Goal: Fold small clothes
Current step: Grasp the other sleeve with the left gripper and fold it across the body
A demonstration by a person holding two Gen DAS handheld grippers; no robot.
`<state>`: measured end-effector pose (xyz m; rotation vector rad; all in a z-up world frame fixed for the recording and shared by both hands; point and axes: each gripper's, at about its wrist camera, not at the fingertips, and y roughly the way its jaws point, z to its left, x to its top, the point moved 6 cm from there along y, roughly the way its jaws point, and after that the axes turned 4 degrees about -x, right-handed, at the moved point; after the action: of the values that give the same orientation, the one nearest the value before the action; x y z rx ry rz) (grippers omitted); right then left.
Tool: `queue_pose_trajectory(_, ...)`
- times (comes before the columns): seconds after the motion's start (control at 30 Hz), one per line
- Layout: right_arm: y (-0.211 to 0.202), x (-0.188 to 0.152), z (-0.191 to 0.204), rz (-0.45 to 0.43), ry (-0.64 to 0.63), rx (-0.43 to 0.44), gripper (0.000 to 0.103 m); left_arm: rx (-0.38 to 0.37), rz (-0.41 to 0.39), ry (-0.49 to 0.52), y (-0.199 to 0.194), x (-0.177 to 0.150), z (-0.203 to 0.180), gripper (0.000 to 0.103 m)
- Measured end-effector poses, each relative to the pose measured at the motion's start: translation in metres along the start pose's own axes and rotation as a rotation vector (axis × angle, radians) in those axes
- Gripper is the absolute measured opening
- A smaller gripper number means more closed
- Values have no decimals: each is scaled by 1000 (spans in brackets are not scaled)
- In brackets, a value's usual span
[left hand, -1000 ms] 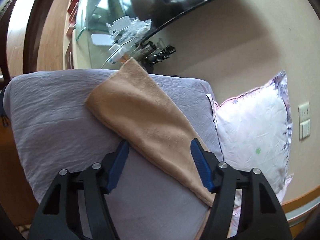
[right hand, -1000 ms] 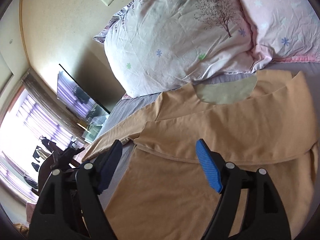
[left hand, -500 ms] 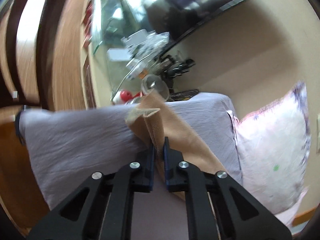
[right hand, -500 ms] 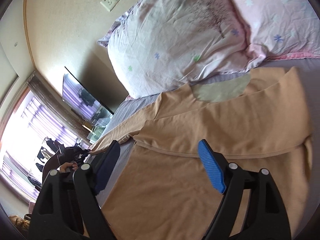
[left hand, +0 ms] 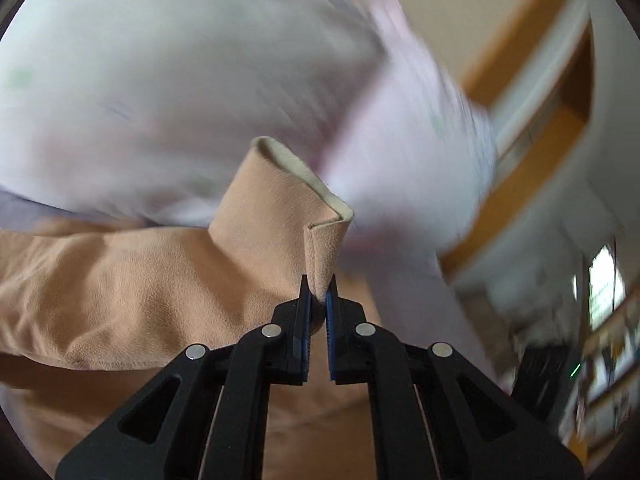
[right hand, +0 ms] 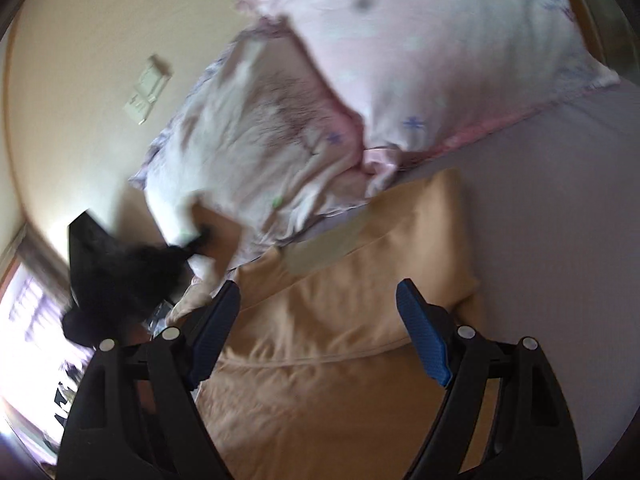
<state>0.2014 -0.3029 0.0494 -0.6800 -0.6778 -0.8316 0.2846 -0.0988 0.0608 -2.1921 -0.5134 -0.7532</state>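
Observation:
A tan long-sleeved garment lies partly folded on the grey bedsheet. My left gripper is shut on the garment's sleeve end and holds it lifted above the garment's body. My right gripper is open and empty, hovering over the garment's folded upper part. The left gripper shows as a dark blurred shape at the left in the right wrist view.
Two pale floral pillows lie at the head of the bed against the beige wall, which carries a socket plate. A wooden bed frame edge and blurred furniture show to the right in the left wrist view.
My left gripper closed on the sleeve end, lifted it and swung it over toward the pillows and the garment's body. My right gripper stayed open and shifted slightly over the garment.

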Motion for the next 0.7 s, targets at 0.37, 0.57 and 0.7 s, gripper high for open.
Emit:
queue_pose_trajectory(0.37,42,7,-24,177,8,-117,54,1,49,142,-66,-58,-8,77)
queue_pose_trajectory(0.57,69,2,-38,239,-16,-276,41,192,19,72,-143,-87,62,77)
queue_pose_trajectory(0.7,84,-11,-44,300,-81,-346,4,227,55,-22,-161,-111,95,77)
